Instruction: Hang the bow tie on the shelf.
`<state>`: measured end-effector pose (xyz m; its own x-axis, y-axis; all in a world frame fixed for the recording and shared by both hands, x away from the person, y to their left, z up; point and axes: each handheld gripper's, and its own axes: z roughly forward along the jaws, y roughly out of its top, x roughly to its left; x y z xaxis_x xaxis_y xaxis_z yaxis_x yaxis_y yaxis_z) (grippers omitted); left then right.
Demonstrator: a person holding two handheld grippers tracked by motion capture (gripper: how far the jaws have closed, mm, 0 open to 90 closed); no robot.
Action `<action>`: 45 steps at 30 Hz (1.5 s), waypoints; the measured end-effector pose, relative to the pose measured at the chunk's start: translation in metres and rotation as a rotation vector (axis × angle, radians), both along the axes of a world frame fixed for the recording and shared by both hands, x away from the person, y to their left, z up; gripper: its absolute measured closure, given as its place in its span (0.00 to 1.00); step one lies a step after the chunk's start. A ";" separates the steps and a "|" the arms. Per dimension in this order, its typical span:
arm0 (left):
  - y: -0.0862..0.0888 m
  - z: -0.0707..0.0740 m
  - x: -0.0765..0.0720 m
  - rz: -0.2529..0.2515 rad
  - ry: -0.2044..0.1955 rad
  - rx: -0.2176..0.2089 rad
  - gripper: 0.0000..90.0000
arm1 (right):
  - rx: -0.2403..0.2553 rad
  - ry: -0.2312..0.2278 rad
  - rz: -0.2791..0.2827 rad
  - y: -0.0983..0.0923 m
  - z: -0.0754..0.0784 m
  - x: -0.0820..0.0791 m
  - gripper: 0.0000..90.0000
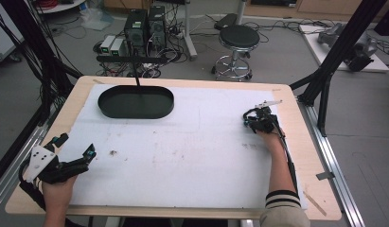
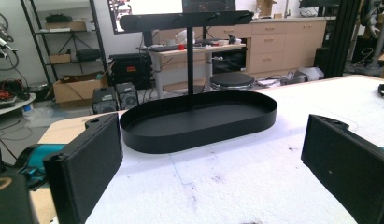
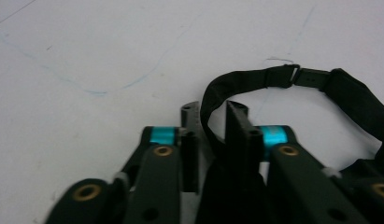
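Observation:
My right gripper (image 1: 253,119) rests on the white mat at the right side of the table. In the right gripper view, the right gripper (image 3: 213,116) is shut on a black strap (image 3: 255,79) whose loop curves away to the right with a buckle. That black strap (image 1: 247,115) shows as a small dark loop at the jaw tips. My left gripper (image 1: 76,146) hovers near the table's front left corner, open and holding nothing. The left gripper (image 2: 210,140) faces a black oval tray (image 2: 199,135) with an upright T-shaped stand (image 2: 190,65). The tray (image 1: 135,115) sits at the back left.
A white mat (image 1: 182,156) covers most of the wooden table. Black frame posts (image 1: 324,71) stand at the right rear corner. Behind the table on the floor are a black stool (image 1: 238,38), computer cases (image 1: 145,26) and cables.

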<state>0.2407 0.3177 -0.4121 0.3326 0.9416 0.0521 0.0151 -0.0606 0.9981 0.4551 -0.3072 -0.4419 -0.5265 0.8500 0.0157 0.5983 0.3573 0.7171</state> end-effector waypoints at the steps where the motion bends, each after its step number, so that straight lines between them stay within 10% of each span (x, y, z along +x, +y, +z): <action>1: 0.000 0.000 0.000 0.001 0.001 -0.002 0.06 | -0.032 -0.009 0.024 0.004 0.001 -0.002 0.98; 5: 0.001 0.000 0.000 0.002 -0.001 -0.003 0.06 | -0.073 -0.029 0.018 0.010 0.003 -0.004 0.99; 14: 0.002 0.001 -0.001 0.003 -0.005 -0.007 0.06 | 0.026 -0.121 0.013 0.012 0.022 -0.013 0.99; 31: 0.000 0.002 -0.002 0.001 -0.011 -0.008 0.06 | 0.205 -0.530 0.081 0.029 0.094 -0.060 0.99; 45: 0.003 0.003 -0.002 0.006 -0.017 -0.018 0.06 | 0.340 -0.644 0.311 0.116 0.153 -0.060 0.99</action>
